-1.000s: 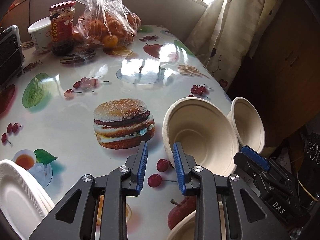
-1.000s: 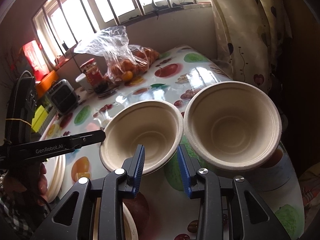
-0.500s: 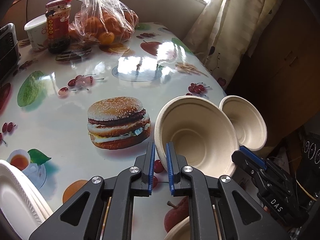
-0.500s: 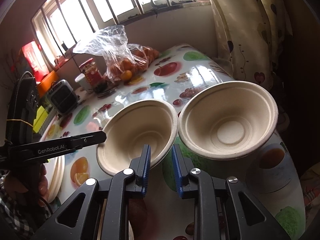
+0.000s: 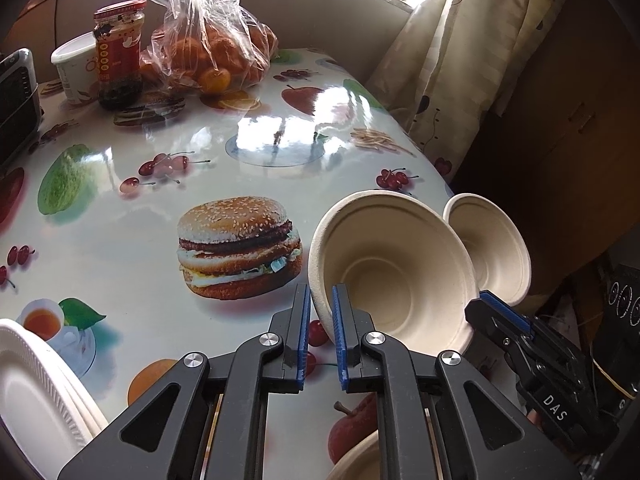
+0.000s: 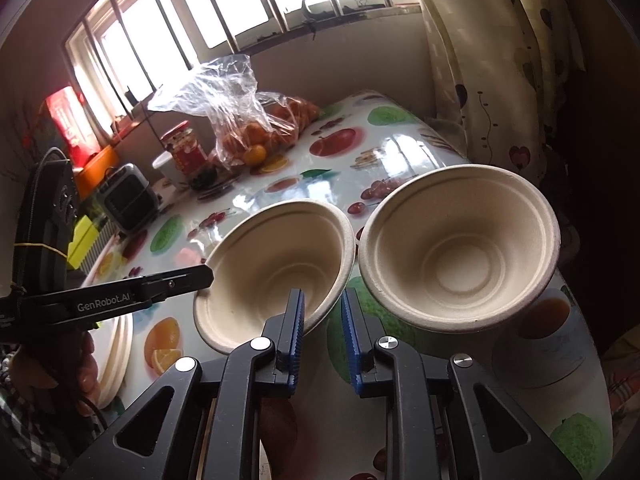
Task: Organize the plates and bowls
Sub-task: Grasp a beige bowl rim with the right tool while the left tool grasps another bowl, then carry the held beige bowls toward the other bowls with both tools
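Two beige pulp bowls are held tilted above the printed tablecloth. My left gripper point(image 5: 320, 332) is shut on the near rim of one bowl point(image 5: 396, 276), which shows in the right wrist view point(image 6: 276, 268) too. My right gripper point(image 6: 322, 336) has narrow jaws around that bowl's right rim, with a gap still showing. The second bowl point(image 6: 460, 248) stands just right of it; what holds it is hidden. It also shows in the left wrist view point(image 5: 492, 248). White foam plates point(image 5: 32, 396) are stacked at the left edge. Another beige bowl rim point(image 5: 356, 460) peeks below my left gripper.
At the table's far end stand a bag of oranges point(image 5: 212, 48), a red-lidded jar point(image 5: 118, 56) and a white cup point(image 5: 74, 66). A dark appliance point(image 6: 128, 200) sits at the left. A curtain point(image 5: 452, 60) hangs past the table's right edge point(image 5: 424, 152).
Both grippers closed from wide open. My left jaws clamped onto the first bowl's rim. My right jaws narrowed around its other side, and both bowls tilted more toward the cameras.
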